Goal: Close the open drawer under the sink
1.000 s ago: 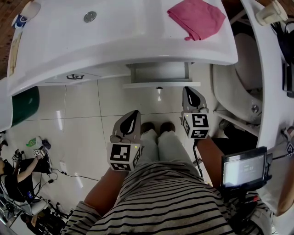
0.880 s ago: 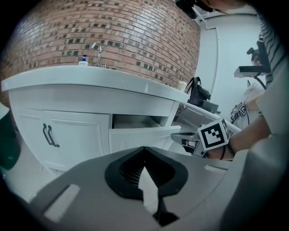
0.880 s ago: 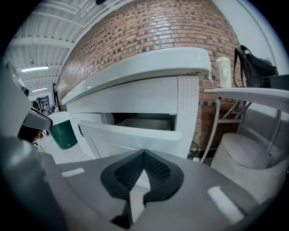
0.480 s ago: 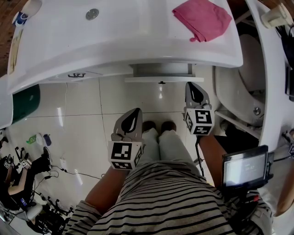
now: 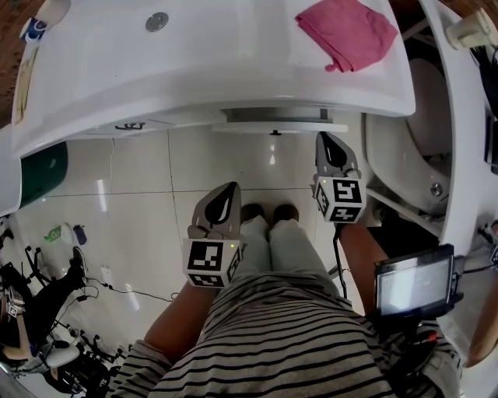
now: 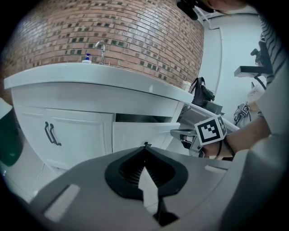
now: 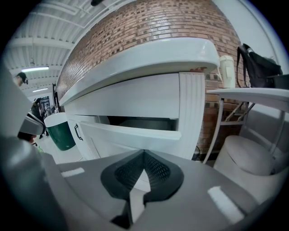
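Note:
The white drawer (image 5: 278,127) under the sink counter (image 5: 210,78) sticks out only a little; just its front edge and a small knob show in the head view. A dark gap remains above the drawer front (image 6: 141,134), and the same gap shows over the drawer front (image 7: 135,131) in the right gripper view. My right gripper (image 5: 321,137) is shut on nothing, its tip at the drawer front's right end; whether it touches I cannot tell. Lower down, over the person's left leg, my left gripper (image 5: 231,188) is also shut and empty, well back from the cabinet.
A pink cloth (image 5: 346,31) lies on the counter's right, near the sink drain (image 5: 156,22). A green bin (image 5: 43,175) stands at the left, and a toilet (image 5: 405,148) at the right. Cabinet door handles (image 6: 50,134) are left of the drawer. The person's feet (image 5: 268,214) stand on tile.
The drawer has slid further in under the counter, showing much less of its inside. The right gripper has moved forward with it. The left gripper has stayed put.

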